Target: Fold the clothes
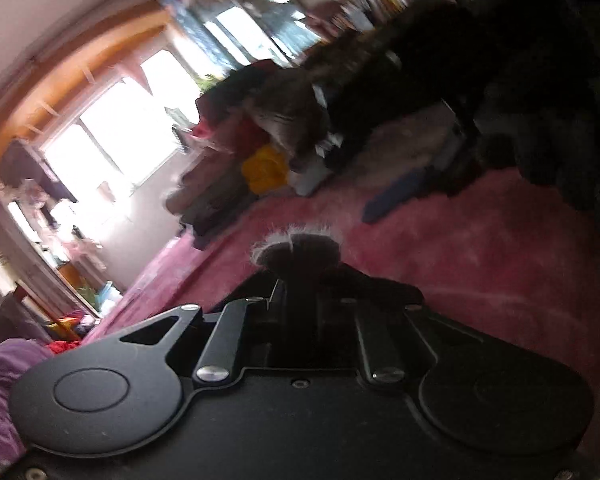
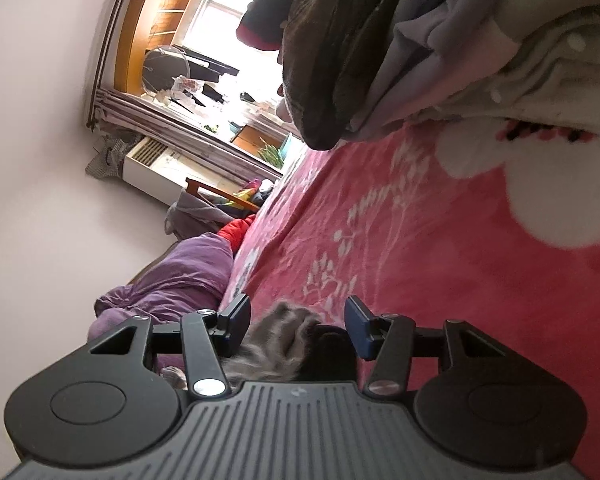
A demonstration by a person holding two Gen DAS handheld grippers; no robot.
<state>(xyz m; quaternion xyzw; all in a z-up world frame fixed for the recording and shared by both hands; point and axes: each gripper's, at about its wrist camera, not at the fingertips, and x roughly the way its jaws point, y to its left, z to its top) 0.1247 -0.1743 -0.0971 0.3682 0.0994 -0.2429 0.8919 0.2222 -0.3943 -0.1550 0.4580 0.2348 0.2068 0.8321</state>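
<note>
L jaws pinch furry garment [image 1: 300,250]; R jaws apart round it.

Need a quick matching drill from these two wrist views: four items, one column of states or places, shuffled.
Items:
1. left gripper
2. right gripper
3. purple quilt
4. folded clothes stack

States or places:
A. open, furry grey fabric between its fingers
B. bunched at the bed's edge by the wall
C. shut on dark furry fabric
D. resting on the pink floral blanket

Pairs: 1-C, 2-A, 3-B, 4-D
</note>
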